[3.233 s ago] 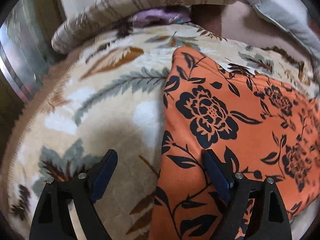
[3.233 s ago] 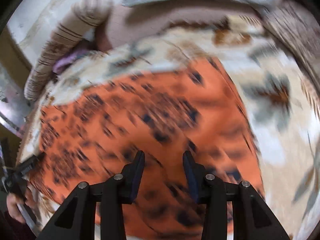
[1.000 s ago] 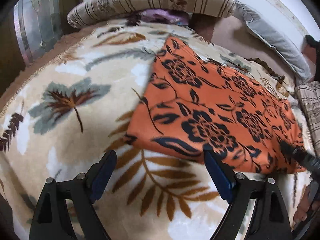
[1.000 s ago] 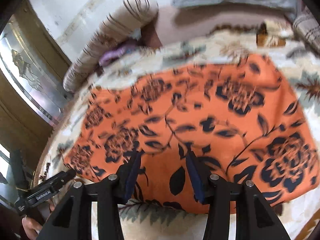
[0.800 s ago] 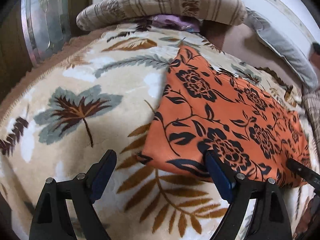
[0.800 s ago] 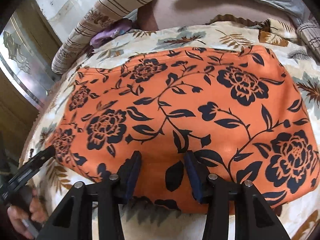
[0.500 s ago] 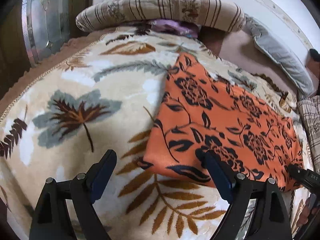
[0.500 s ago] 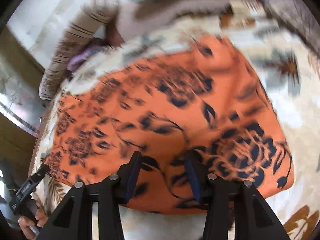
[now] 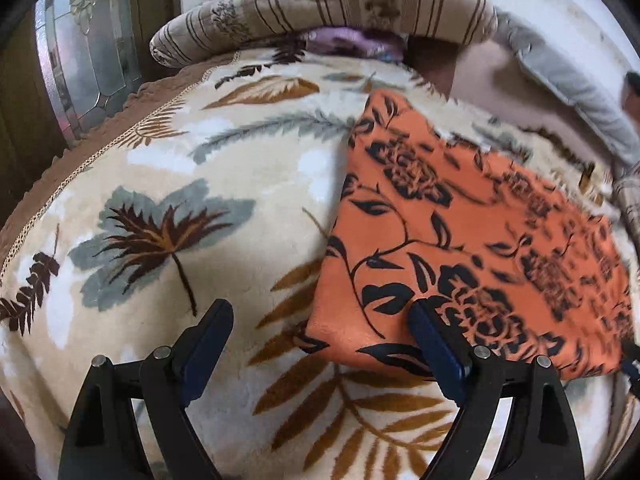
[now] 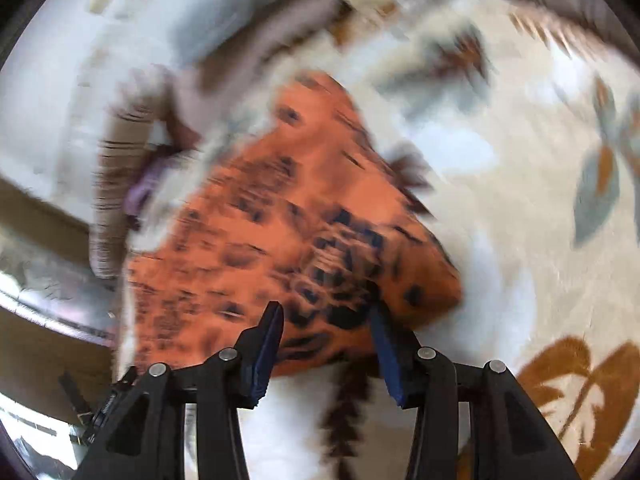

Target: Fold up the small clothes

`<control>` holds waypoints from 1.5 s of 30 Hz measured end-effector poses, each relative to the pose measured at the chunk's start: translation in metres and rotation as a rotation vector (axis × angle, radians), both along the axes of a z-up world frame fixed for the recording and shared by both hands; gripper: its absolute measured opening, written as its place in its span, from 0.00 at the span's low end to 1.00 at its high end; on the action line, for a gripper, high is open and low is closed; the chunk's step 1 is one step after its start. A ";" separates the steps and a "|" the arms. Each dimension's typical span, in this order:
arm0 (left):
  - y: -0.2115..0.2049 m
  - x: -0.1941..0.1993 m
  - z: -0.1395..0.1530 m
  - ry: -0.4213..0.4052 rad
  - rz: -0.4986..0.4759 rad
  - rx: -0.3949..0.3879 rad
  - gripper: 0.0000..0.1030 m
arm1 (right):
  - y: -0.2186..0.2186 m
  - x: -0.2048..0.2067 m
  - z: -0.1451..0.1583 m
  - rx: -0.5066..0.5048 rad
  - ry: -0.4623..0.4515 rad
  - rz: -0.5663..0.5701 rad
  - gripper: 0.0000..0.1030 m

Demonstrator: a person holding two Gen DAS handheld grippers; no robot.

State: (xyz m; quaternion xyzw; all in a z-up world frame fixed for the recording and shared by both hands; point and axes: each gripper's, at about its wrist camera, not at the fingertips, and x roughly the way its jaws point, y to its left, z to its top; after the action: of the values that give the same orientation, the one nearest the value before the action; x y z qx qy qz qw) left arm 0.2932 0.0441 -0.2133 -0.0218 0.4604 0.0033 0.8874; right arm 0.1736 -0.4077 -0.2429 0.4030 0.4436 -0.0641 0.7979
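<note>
Orange floral garment (image 9: 472, 256) is lying flat on the leaf-print blanket (image 9: 192, 184), filling the right half of the left wrist frame. Left gripper (image 9: 320, 340) is hovering with jaws wide apart, nothing between the pads; the near-left corner of the cloth is sitting just ahead of its right finger. Risk: closing here is likely pinching blanket pile along with the cloth, or catching only the top layer, since the layer count at that edge isn't readable. Cloth's right edge is smearing out near the frame border.

Right wrist view: heavily motion-blurred. Garment (image 10: 304, 240) is sitting centre frame; right gripper (image 10: 328, 328) jaws are partly apart and opening, over the near hem, no pinch visible. Risk: a grab mid-swing is landing off the corner and skewing the fold. Contact with the hem isn't resolvable.
</note>
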 end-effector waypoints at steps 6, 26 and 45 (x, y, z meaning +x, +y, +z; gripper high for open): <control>0.006 -0.003 -0.003 0.017 0.013 -0.036 0.91 | -0.005 -0.010 0.016 0.055 -0.067 -0.028 0.45; -0.001 -0.023 0.020 -0.104 -0.080 -0.184 0.91 | 0.028 -0.020 0.004 0.272 -0.102 -0.063 0.55; 0.021 0.042 0.019 0.008 0.018 -0.147 0.91 | -0.018 0.004 -0.016 0.169 -0.194 -0.275 0.60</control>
State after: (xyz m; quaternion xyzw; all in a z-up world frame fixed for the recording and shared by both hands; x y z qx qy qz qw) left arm 0.3354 0.0656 -0.1943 -0.0911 0.4626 -0.0225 0.8816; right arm 0.1773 -0.4256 -0.2589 0.5298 0.3093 -0.0959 0.7838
